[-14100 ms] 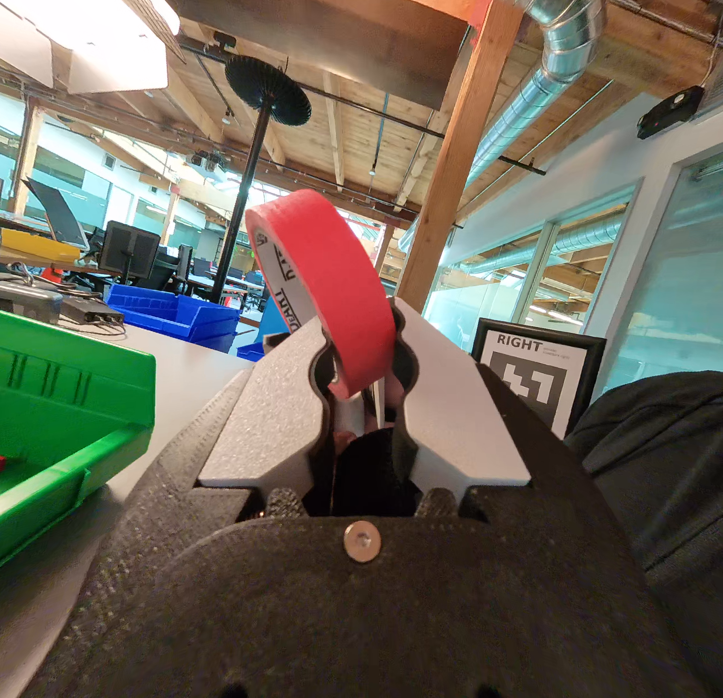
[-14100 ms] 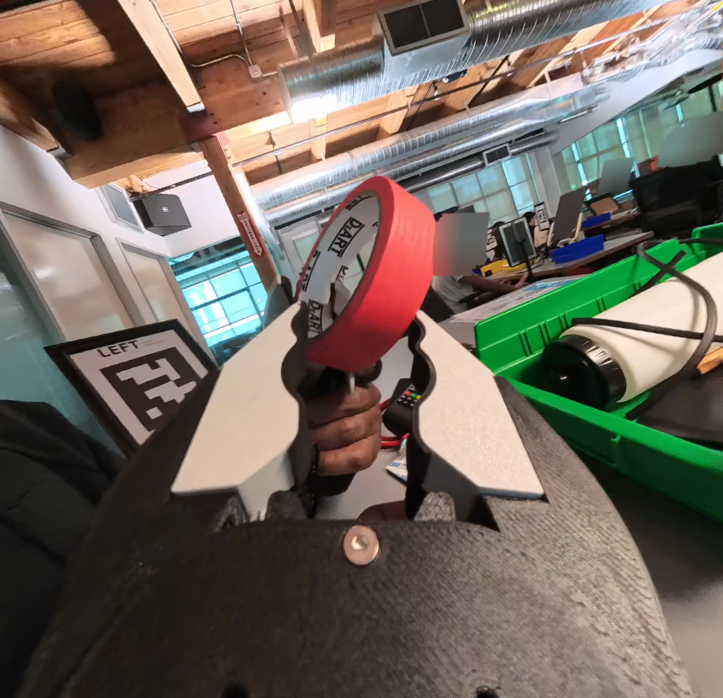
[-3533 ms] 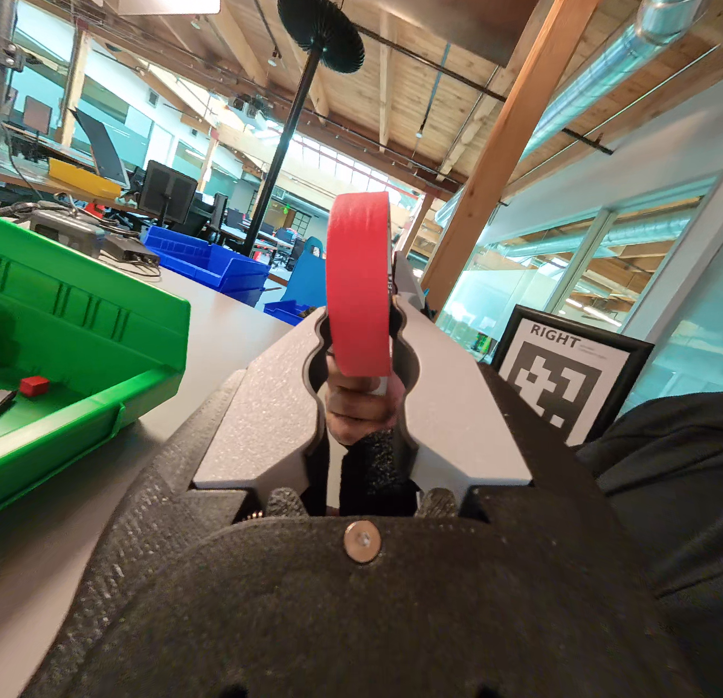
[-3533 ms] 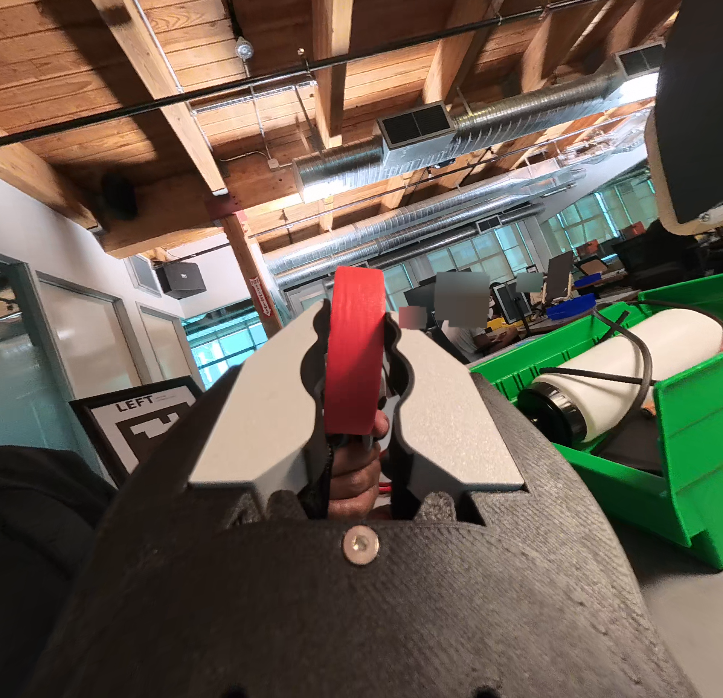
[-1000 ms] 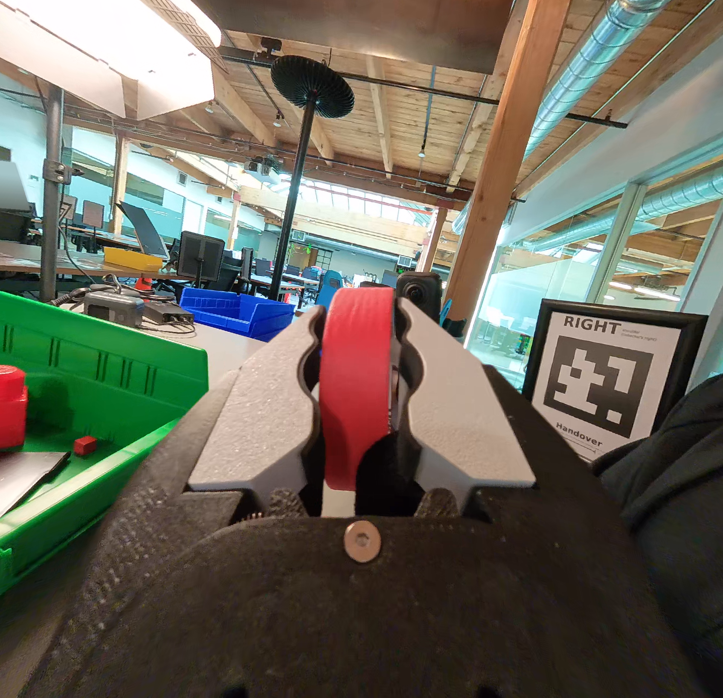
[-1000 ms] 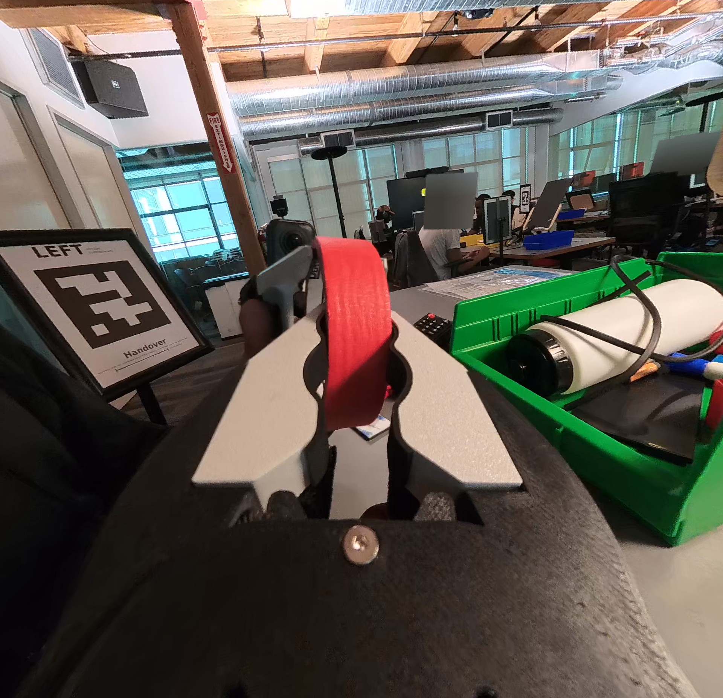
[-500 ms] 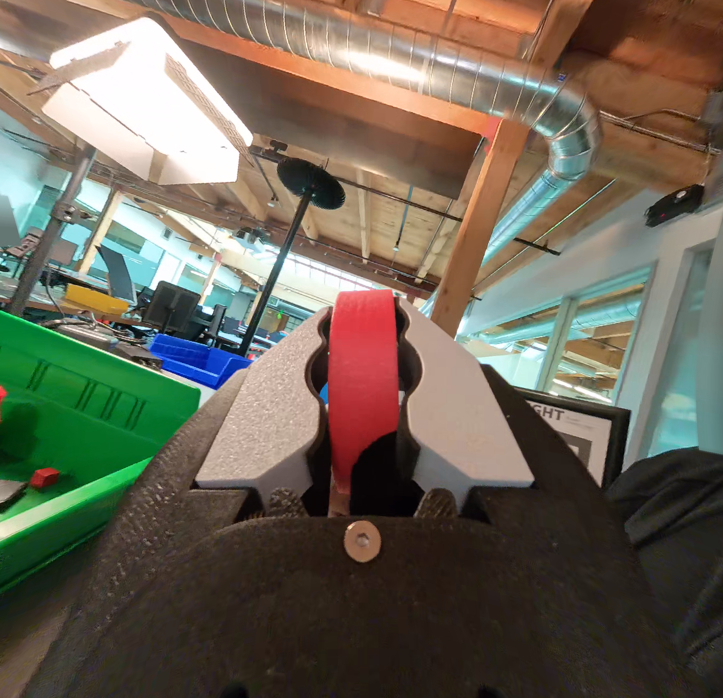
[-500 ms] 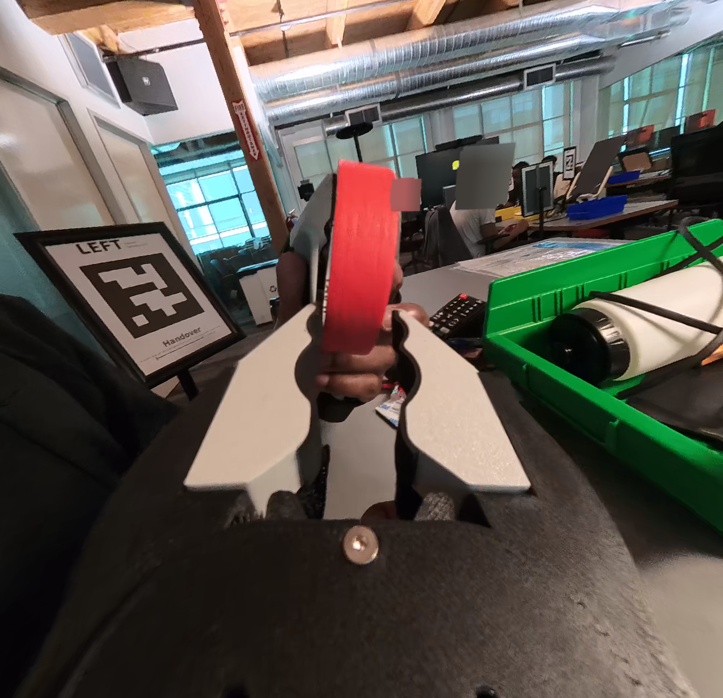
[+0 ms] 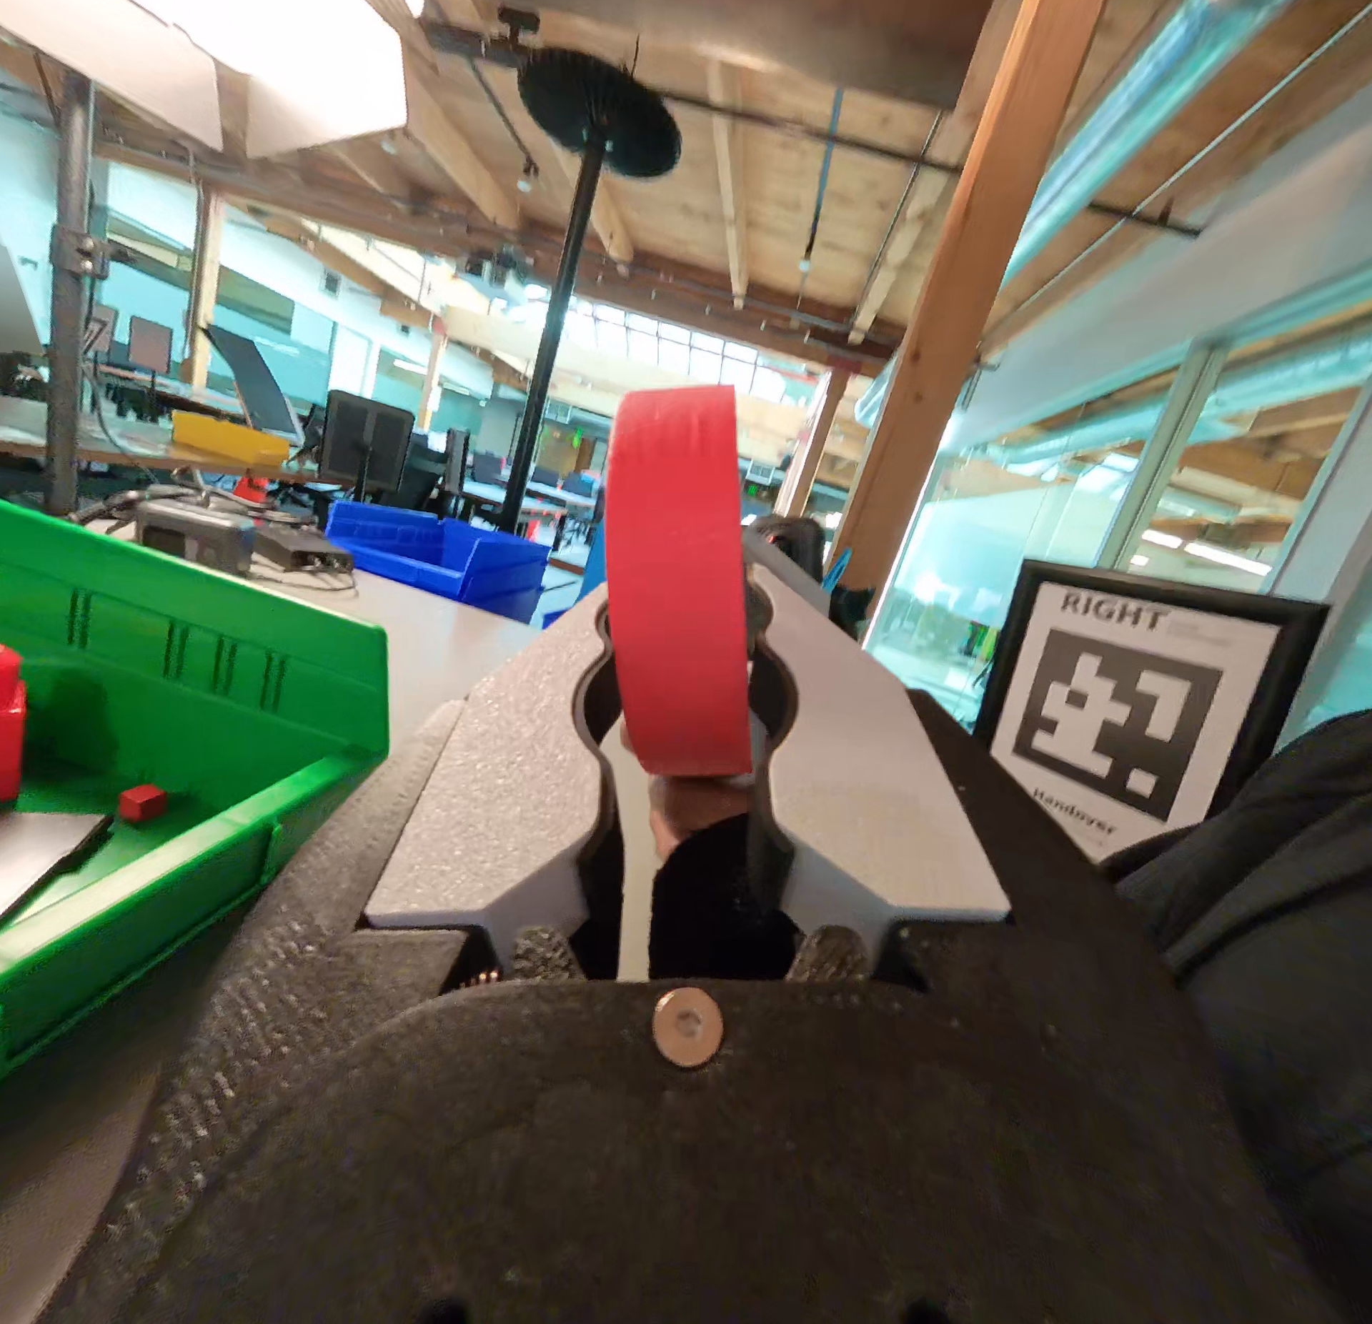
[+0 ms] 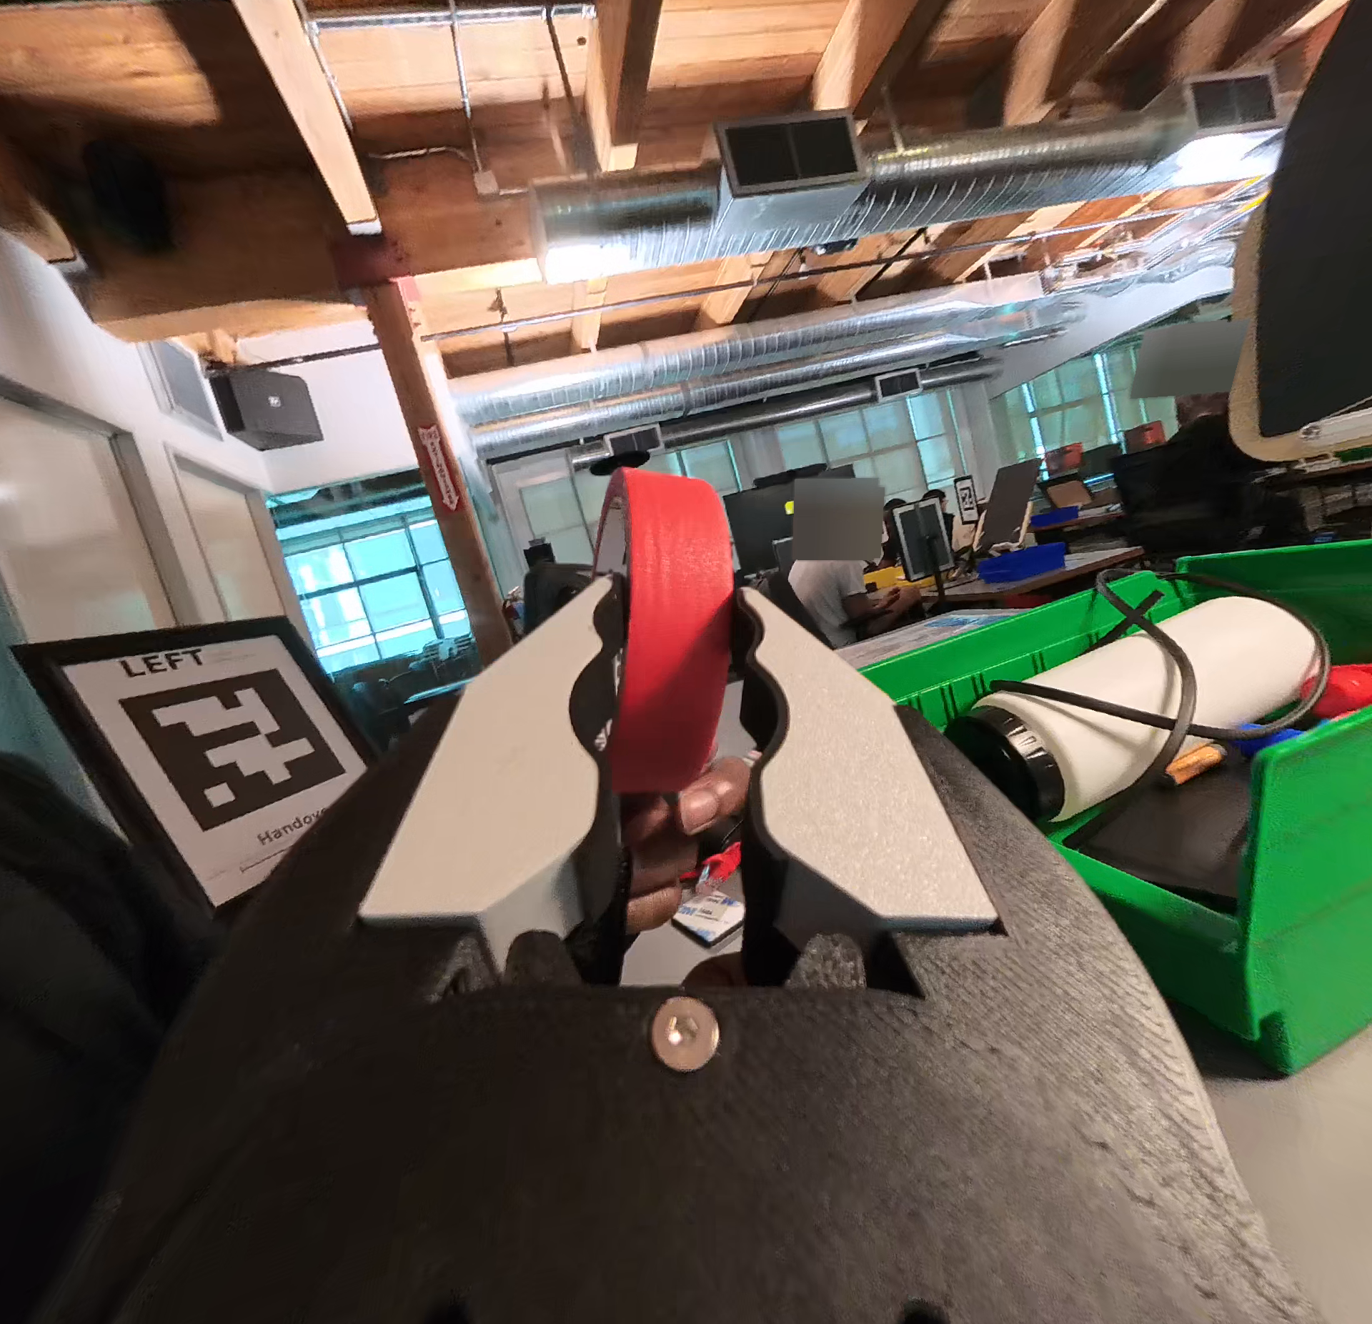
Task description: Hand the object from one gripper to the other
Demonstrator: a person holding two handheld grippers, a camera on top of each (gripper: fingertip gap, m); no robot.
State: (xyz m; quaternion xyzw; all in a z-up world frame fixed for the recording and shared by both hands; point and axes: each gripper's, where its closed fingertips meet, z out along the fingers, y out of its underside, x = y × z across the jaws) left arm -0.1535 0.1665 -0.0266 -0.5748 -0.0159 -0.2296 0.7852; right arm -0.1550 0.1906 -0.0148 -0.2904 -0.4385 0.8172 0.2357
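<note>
A red roll of tape [image 9: 675,583] stands on edge between the fingers of both grippers. In the right wrist view my right gripper [image 10: 675,589] is shut on the roll [image 10: 668,642], its fingertips pressing both sides. In the left wrist view my left gripper [image 9: 675,598] is open. A dark gap shows between its left finger [image 9: 512,754] and the roll, which sits high at the fingertips. A grey finger of the right gripper [image 9: 776,583] shows just behind the roll. A hand [image 10: 668,850] shows below the roll.
A green bin [image 9: 193,657] with small red pieces is at my left. Another green bin [image 10: 1299,880] at my right holds a white bottle [image 10: 1151,702] and a black cable. Framed marker signs [image 9: 1114,709] [image 10: 223,754] stand close by. A blue bin [image 9: 445,553] sits farther back. Both grippers' tips are close together, under 4 cm apart.
The right gripper, open half a second ago, has closed on the tape roll. The left gripper's jaws have widened, and the roll now sits farther out toward its fingertips.
</note>
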